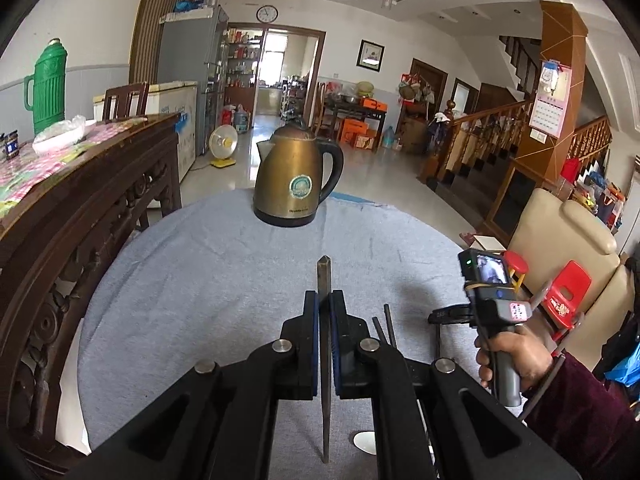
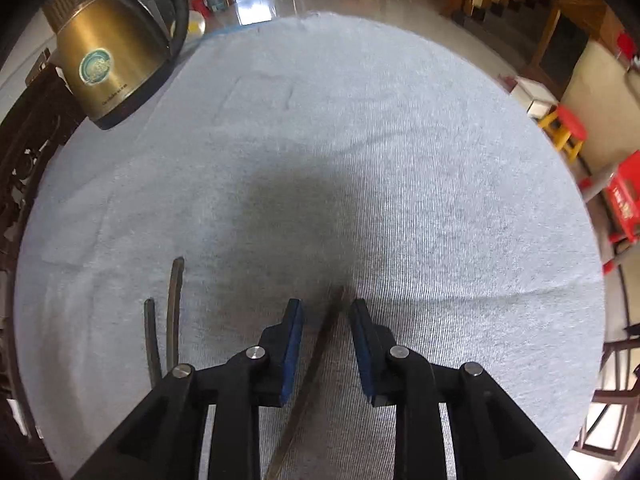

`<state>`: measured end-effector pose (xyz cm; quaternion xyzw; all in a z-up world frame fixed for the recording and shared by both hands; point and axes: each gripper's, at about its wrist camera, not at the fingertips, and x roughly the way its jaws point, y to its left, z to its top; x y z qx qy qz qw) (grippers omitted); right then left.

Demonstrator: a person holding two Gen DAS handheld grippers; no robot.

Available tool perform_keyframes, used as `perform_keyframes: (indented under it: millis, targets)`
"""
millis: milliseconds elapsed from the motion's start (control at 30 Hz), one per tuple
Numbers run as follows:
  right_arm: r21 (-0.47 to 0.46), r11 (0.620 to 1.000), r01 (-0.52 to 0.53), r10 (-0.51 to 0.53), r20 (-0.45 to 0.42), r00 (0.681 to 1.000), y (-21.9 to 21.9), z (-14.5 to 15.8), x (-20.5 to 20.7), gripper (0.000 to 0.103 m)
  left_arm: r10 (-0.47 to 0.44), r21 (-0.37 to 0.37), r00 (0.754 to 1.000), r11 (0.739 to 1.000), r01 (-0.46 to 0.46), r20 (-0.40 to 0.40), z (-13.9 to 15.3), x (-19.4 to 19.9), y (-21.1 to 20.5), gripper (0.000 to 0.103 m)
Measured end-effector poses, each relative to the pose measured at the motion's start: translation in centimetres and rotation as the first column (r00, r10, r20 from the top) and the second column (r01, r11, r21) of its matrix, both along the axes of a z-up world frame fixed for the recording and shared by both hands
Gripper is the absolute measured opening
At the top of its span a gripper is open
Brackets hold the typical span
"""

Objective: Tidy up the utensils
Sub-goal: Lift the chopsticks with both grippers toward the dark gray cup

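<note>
Jaws on my left gripper (image 1: 324, 304) are clamped on a dark chopstick (image 1: 325, 344), which runs straight along the gap between the pads; its squared end sticks out ahead of the fingertips and its thin end runs back under the mount. Beyond that end, further out on the grey cloth (image 1: 208, 280) covering the counter, stands a brass kettle (image 1: 294, 178). Just right of my left jaws I see the ends of two more chopsticks (image 1: 385, 326) lying on the cloth. Further right, a hand (image 1: 506, 356) in a dark red sleeve holds the handle of the other gripper, pointed downward.

On the right gripper (image 2: 326, 310) the jaws stand part open, blue pads apart. A chopstick (image 2: 316, 356) lies on the cloth between them, slanting from near the right pad's tip back toward the lower left, nearer the left pad at its rear. I cannot see either pad pressing on it; there is cloth showing on both sides of it. The wrist looks steeply down at the cloth, with a shadow spread just ahead of the fingertips. To the left of these jaws the two loose chopsticks (image 2: 164, 320) lie side by side, close together, their far ends uneven. The kettle sits well ahead and to the left.
</note>
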<state>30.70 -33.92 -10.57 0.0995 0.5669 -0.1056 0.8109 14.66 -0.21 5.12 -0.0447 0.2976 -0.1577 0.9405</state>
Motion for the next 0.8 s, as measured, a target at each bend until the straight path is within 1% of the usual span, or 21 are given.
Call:
perform_keyframes:
  millis: [33, 67, 167, 233, 267, 333, 367, 400, 467, 533, 567, 633, 767, 800]
  targets:
    - [-0.033, 0.999, -0.01, 0.01, 0.002, 1.0, 0.4, 0.1, -0.1, 0.011, 0.002, 0.001, 1.0, 1.0, -0.002, 0.01, 0.1, -0.3, 0.0, 0.005]
    - [-0.037, 0.999, -0.016, 0.016, 0.009, 1.0, 0.6, 0.2, 0.0, 0.01, 0.003, 0.005, 1.0, 1.0, -0.003, 0.018, 0.2, -0.6, -0.1, 0.005]
    - [0.003, 1.0, 0.001, -0.001, 0.058, 0.998, 0.3, 0.6, -1.0, 0.006, 0.005, 0.02, 0.999, 1.0, -0.006, 0.035, 0.2, -1.5, -0.1, 0.005]
    - [0.024, 1.0, 0.011, -0.014, 0.125, 0.992, -0.2, 1.5, -2.6, 0.006, 0.006, 0.028, 0.999, 1.0, -0.008, 0.047, 0.3, -2.2, -0.1, 0.005]
    - [0.044, 0.999, 0.015, -0.022, 0.173, 0.985, -0.6, 2.5, -3.7, 0.006, 0.008, 0.031, 0.999, 0.999, -0.01, 0.052, 0.3, -2.6, -0.1, 0.005]
    - [0.053, 0.998, 0.022, -0.034, 0.235, 0.971, -1.1, 4.0, -5.5, 0.006, 0.012, 0.023, 0.999, 1.0, -0.013, 0.053, 0.6, -3.2, 0.2, 0.005]
    - [0.064, 0.998, 0.021, -0.039, 0.29, 0.956, -1.4, 5.4, -7.0, 0.006, 0.017, 0.017, 0.998, 1.0, -0.018, 0.056, 0.7, -3.5, 0.3, 0.005]
    - [0.064, 0.998, 0.022, -0.042, 0.327, 0.944, -1.4, 6.3, -8.1, 0.006, 0.022, 0.011, 0.998, 1.0, -0.023, 0.061, 1.0, -3.9, 0.5, 0.005]
    - [0.062, 0.998, 0.033, -0.056, 0.42, 0.906, -1.6, 8.7, -10.9, 0.006, 0.031, -0.004, 0.997, 1.0, -0.03, 0.069, 1.5, -4.7, 0.7, 0.005]
    - [0.075, 0.997, 0.036, -0.069, 0.495, 0.866, -1.7, 10.4, -13.2, 0.006, 0.042, -0.019, 0.995, 0.999, -0.04, 0.086, 2.2, -5.7, 1.0, 0.005]
    - [0.068, 0.997, 0.045, -0.075, 0.541, 0.837, -1.7, 11.7, -15.1, 0.006, 0.047, -0.025, 0.994, 0.999, -0.045, 0.095, 2.5, -6.2, 1.1, 0.005]
    - [0.065, 0.997, 0.049, -0.079, 0.606, 0.792, -1.4, 13.1, -17.7, 0.006, 0.054, -0.043, 0.992, 0.998, -0.05, 0.111, 3.2, -7.2, 1.3, 0.005]
    - [0.033, 0.995, 0.091, -0.085, 0.741, 0.666, -0.3, 16.6, -24.0, 0.006, 0.058, -0.064, 0.988, 0.997, -0.049, 0.146, 4.7, -9.0, 1.3, 0.005]
    - [0.033, 0.995, 0.094, -0.086, 0.763, 0.641, 0.0, 17.1, -25.0, 0.006, 0.056, -0.069, 0.986, 0.997, -0.046, 0.156, 5.1, -9.5, 1.3, 0.005]
